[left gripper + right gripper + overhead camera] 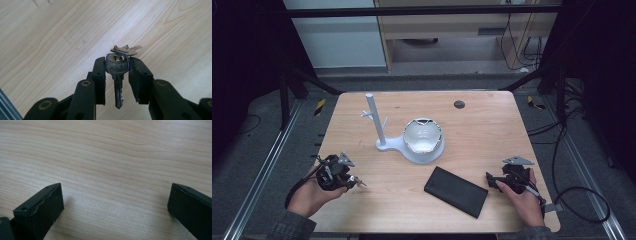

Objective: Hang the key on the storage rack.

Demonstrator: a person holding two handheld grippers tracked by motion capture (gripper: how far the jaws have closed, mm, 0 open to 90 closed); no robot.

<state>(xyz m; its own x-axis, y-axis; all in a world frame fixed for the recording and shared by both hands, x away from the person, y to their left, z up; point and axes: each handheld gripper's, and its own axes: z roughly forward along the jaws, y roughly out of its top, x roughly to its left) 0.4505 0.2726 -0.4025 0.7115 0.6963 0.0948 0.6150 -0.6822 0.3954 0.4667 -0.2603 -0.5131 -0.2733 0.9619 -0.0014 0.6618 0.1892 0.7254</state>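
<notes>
Keys (117,67) pinched by the head in the left gripper (117,65), 1 dangling loose; slippage risked if swung; right gripper (115,202) held wide, empty.

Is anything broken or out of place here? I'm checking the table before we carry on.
The white bowl on the white stand's base looks damaged: its rim is jagged and uneven, as if chipped. The left gripper pinches a silver key by its head, a second key dangling from the ring. Nothing is spilled.
</notes>
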